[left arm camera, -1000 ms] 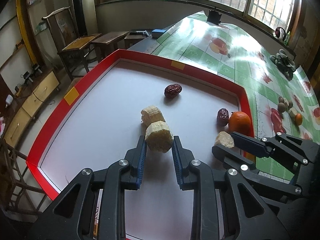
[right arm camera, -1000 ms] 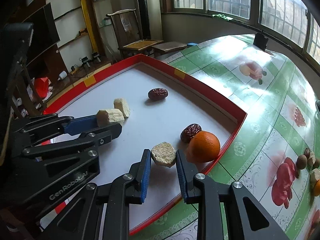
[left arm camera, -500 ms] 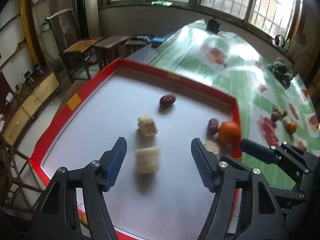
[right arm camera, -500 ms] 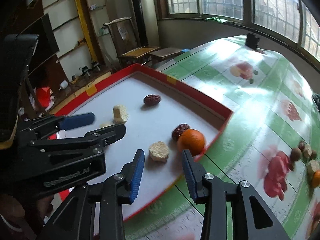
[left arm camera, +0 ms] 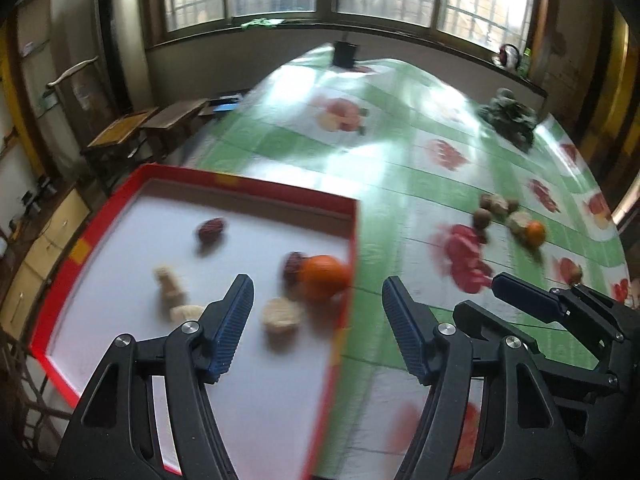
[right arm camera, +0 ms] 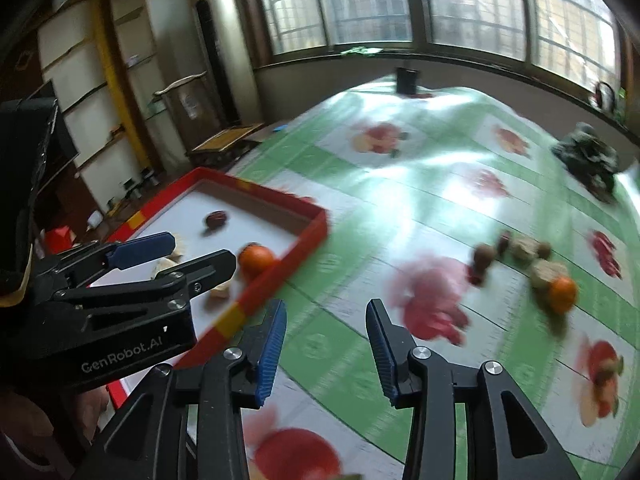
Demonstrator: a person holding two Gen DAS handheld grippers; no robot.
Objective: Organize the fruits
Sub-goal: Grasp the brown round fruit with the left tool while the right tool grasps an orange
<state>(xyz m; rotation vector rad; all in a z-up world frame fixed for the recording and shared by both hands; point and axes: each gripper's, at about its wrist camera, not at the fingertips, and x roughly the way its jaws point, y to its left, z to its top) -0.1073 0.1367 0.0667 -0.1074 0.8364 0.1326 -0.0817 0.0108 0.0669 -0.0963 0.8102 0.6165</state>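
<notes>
While both cameras blurred with motion, I saw a long table under a green tablecloth (left arm camera: 400,184) printed with fruit pictures, running toward a row of windows. At its near left corner sat a red-rimmed tray (left arm camera: 352,240) with a white floor. Inside the tray, an orange (left arm camera: 322,276) rested against the right rim, touching a dark date (left arm camera: 292,266); just in front lay a pale chunk (left arm camera: 280,314). Two more pale chunks (left arm camera: 172,288) lay to the left, and a second date (left arm camera: 210,230) sat farther back, apart from the rest. Out on the cloth, well apart from the tray, was a loose cluster (right arm camera: 524,256) of what looked like brown fruits, pale pieces and a small orange (right arm camera: 562,294). My left gripper (left arm camera: 318,336) hung above the tray's right edge, fingers spread wide and holding nothing. My right gripper (right arm camera: 326,344) hung over the cloth beside the tray, also spread and empty.
</notes>
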